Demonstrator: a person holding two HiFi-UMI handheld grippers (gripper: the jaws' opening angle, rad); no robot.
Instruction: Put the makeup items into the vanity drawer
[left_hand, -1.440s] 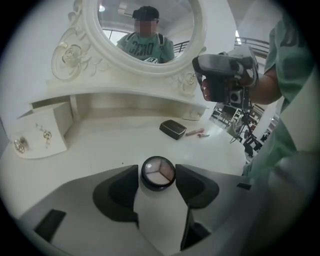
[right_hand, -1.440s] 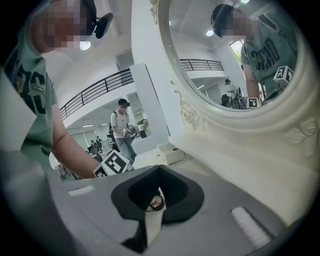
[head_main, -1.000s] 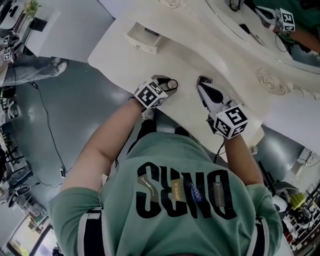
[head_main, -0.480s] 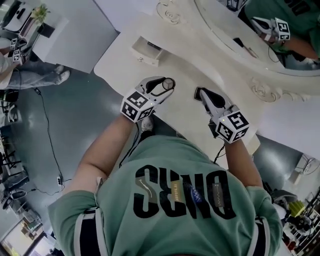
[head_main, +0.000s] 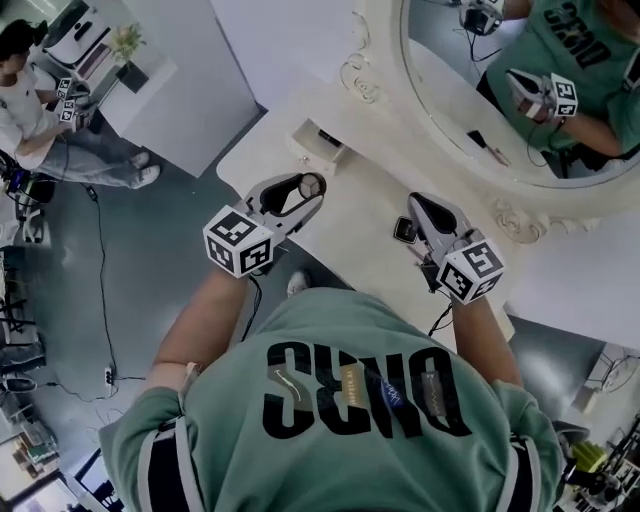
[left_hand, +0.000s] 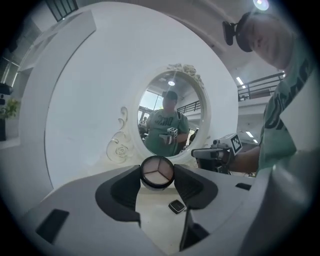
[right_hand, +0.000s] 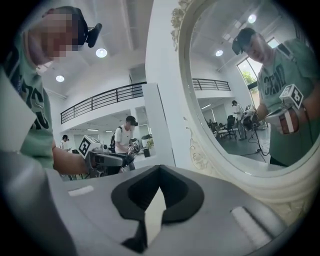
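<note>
Since a second ago the left claw (head_main: 306, 190) has carried the round eyeshadow compact (head_main: 311, 185) away from the tabletop's (head_main: 365, 205) near edge. It is now close to the small drawer (head_main: 322, 140), which sits at its 12 o'clock in the head view. Only the head view shows that drawer, pulled open with a dark shape inside that cannot be made out. Only the left gripper view shows the compact's three pale pans and both pads closed against its rim, with the oval mirror (left_hand: 170, 115) behind. The dark square compact (head_main: 404, 230) lies flat on the tabletop at 7 o'clock of the right claw (head_main: 417, 202), just beside it. The right gripper view shows that claw's tips together with nothing between them.
</note>
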